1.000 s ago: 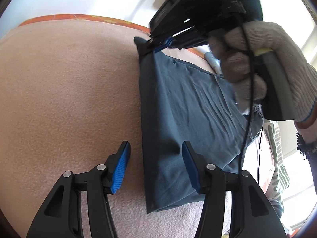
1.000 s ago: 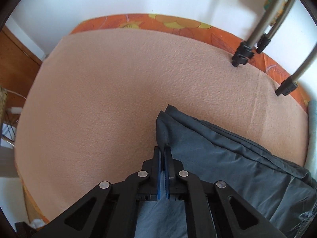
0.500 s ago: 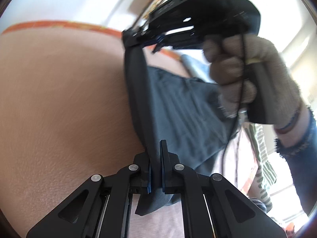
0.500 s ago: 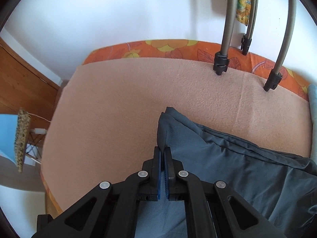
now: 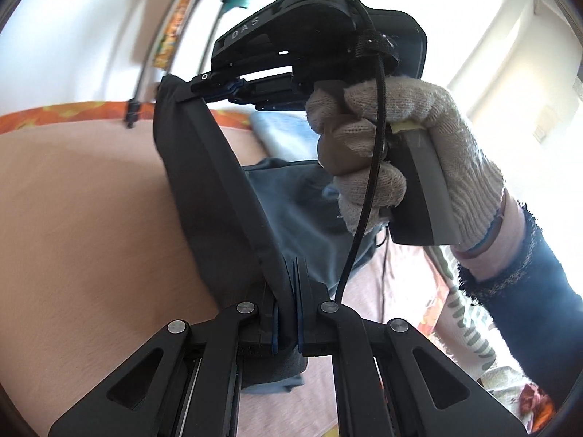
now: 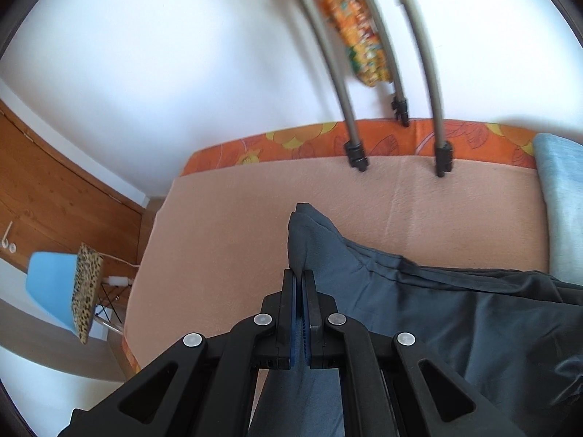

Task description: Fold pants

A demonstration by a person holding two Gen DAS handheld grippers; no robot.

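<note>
Grey pants (image 5: 218, 196) hang stretched between our two tools above the bed (image 5: 80, 218). Left wrist view: the left tool (image 5: 288, 313) is clamped on one end of the raised hem; the gloved hand (image 5: 400, 153) carries the right tool (image 5: 222, 85) higher, angled down. Right wrist view: the right tool (image 6: 300, 309) pinches a corner of the pants (image 6: 419, 309); the rest trails on the bed (image 6: 237, 218). We judge the fold barely begun: the hem is lifted, not yet laid over.
</note>
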